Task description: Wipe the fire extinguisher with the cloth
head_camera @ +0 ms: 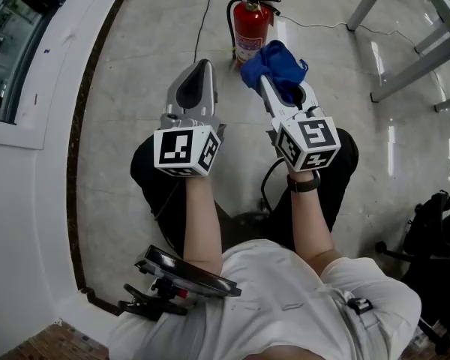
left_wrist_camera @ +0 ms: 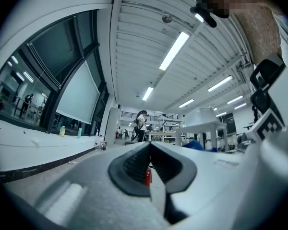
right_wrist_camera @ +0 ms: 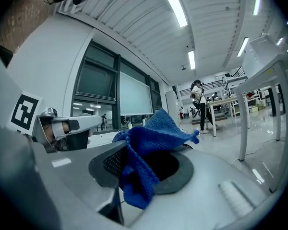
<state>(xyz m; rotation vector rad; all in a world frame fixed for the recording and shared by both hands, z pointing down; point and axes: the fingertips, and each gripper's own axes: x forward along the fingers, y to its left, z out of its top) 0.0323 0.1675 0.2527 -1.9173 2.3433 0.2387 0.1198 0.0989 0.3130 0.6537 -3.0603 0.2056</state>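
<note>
Top centre, fire extinguisher [head_camera: 250,30]: red cylinder, black handle and hose, white label, upright on floor [head_camera: 127,96].
Cloth [head_camera: 273,64]: blue, bunched, just lower right of the extinguisher; contact unclear.
Right claw [head_camera: 265,79]: pinching the cloth.
Left claw [head_camera: 203,66]: pressed together, empty, lower left of the extinguisher, apart from it.
</note>
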